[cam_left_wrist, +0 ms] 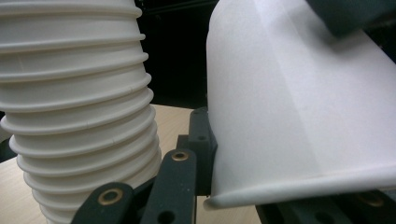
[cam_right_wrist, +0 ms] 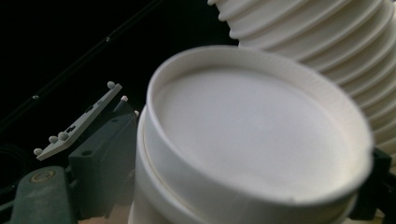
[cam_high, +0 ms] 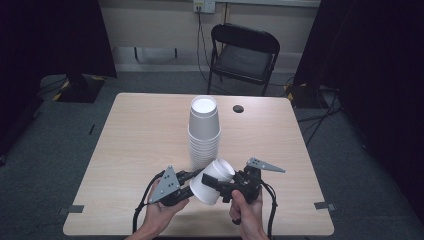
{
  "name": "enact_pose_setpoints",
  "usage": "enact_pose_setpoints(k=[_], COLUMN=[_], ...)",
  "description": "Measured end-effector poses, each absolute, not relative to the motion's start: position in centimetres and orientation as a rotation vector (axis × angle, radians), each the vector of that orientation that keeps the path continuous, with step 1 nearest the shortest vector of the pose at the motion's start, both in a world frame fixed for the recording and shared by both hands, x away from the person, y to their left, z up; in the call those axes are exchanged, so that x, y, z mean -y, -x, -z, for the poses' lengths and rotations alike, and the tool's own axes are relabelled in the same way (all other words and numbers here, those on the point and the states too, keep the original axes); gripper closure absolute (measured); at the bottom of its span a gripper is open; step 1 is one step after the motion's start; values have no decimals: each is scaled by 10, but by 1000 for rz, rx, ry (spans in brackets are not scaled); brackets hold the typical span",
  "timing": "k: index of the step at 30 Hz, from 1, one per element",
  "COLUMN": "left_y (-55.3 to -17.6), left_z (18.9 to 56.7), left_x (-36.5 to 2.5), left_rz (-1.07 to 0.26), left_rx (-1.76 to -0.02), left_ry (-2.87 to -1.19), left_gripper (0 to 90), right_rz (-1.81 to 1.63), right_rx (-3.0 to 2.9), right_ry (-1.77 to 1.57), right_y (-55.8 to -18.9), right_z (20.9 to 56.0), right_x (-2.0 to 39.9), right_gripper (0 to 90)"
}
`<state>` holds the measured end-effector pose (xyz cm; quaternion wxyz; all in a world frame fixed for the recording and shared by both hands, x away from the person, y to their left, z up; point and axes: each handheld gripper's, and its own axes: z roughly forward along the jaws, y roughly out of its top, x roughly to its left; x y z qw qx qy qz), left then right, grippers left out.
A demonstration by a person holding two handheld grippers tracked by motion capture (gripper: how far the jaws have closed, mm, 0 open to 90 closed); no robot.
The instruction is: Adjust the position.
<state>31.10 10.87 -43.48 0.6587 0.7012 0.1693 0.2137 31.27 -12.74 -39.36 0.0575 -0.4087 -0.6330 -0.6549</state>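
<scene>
Holding a pair of nested white cups between my two tongs, I have them lying on their side just above the near edge of the table, base end toward my right and rim toward my left. My left gripper is at the rim end: in the left gripper view the rolled lip of the cup sits right against its black jaws, one jaw showing beside the wall, so it looks clamped on the rim, though the far jaw is hidden behind the cup. My right gripper meets the cups from the other end, its jaws lying along the cup wall near the base. In the right gripper view the recessed bottom of one cup faces the camera, with a second cup's wall stepped out beneath it; the jaw tips are covered, so I cannot tell whether that gripper is pinching or only resting against it. The grey plate of my left gripper shows beyond the cups there.

Just behind the held cups stands the tall stack of upturned white cups, near the middle of the table, its ridged rims close by in both gripper views. Farther back are a small dark hole in the tabletop and a black folding chair beyond the far edge.
</scene>
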Motion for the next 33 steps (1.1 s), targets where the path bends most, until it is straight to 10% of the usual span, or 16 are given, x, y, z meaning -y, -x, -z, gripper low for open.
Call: enact_pose_setpoints(k=[33], left_y=[-316], left_z=[436], left_x=[-129], left_rz=[-236], left_rx=[-521], left_ry=[-1825], left_gripper=[818], right_rz=[2044], right_rx=[2029], right_ry=[1152], right_y=[-321], right_z=[375], right_x=[152], right_gripper=[155])
